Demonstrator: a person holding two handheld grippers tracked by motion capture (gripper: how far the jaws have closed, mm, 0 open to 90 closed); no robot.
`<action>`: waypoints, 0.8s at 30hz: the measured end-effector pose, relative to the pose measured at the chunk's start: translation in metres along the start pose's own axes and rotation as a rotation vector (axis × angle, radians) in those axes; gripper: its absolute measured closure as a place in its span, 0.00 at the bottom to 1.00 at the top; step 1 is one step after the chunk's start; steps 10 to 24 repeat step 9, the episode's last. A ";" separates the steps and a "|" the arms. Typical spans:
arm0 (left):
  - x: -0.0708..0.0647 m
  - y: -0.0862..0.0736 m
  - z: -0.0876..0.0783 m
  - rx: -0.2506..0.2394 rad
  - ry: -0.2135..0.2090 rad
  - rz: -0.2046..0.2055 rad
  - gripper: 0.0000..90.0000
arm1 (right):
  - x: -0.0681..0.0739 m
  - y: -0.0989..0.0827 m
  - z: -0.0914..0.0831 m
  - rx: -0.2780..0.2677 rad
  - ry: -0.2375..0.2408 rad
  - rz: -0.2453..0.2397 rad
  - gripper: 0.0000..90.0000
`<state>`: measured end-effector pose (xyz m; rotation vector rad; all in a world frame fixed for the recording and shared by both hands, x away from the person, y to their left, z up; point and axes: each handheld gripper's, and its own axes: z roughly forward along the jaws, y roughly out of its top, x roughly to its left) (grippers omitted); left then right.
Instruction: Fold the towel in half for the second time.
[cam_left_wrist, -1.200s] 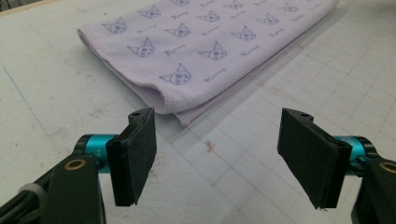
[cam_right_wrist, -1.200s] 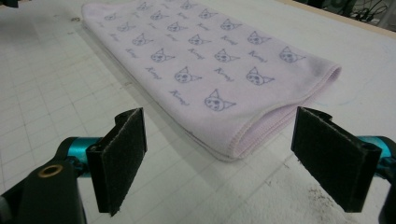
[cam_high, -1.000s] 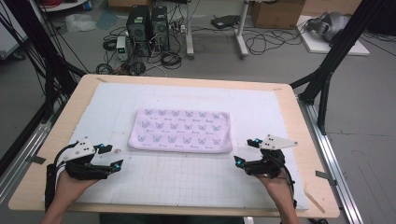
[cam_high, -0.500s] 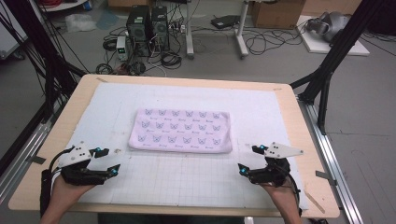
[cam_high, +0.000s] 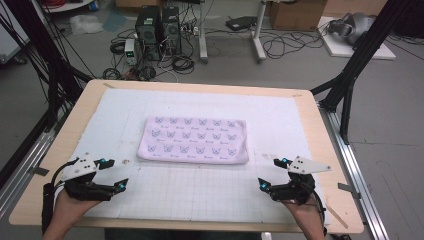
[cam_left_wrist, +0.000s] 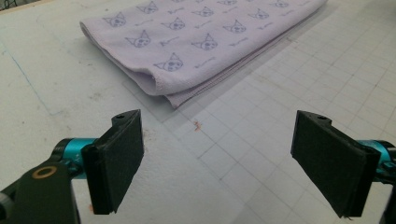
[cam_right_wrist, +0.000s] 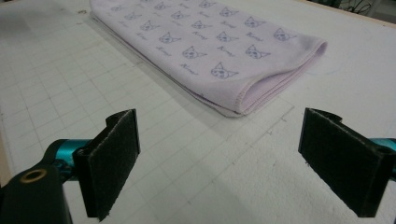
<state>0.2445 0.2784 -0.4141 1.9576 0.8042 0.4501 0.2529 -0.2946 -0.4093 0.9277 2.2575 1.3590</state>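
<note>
Two open grippers and one folded towel are what we have to work with. Largest first: the white gridded mat (cam_high: 200, 195) covers most of the wooden table (cam_high: 320, 135), and both our hands rest low over its near edge. On it lies the lilac towel (cam_high: 194, 140) with its cat-face print, folded into a flat oblong; it sits ahead of both grippers, up and to the right of the left one and up and to the left of the right one, apart from each.

What has changed is small but telling. Compared with a second ago, both hands have drawn back toward us and outward, so the gap between each tool and the towel's near corners is now wider. The left gripper (cam_high: 116, 174) has just been opening, and its jaws stand wide with nothing between them; in the left gripper view the towel's corner (cam_left_wrist: 173, 88) lies well beyond the pads (cam_left_wrist: 119, 161). The right gripper (cam_high: 271, 173) has likewise just been opening and is empty, the folded end (cam_right_wrist: 261, 95) lying ahead of it.

We judge the fold finished: the towel lies released and square, and we are clearing away from it.
</note>
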 end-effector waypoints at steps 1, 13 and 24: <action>0.000 0.000 0.000 -0.001 -0.001 0.001 0.20 | 0.000 0.000 0.000 -0.001 0.000 -0.001 0.13; 0.001 -0.001 0.002 0.005 -0.001 -0.002 0.19 | 0.000 0.000 0.000 -0.007 -0.003 -0.003 0.13; 0.001 -0.001 0.002 0.005 -0.001 -0.002 0.19 | 0.000 0.000 0.000 -0.007 -0.003 -0.003 0.13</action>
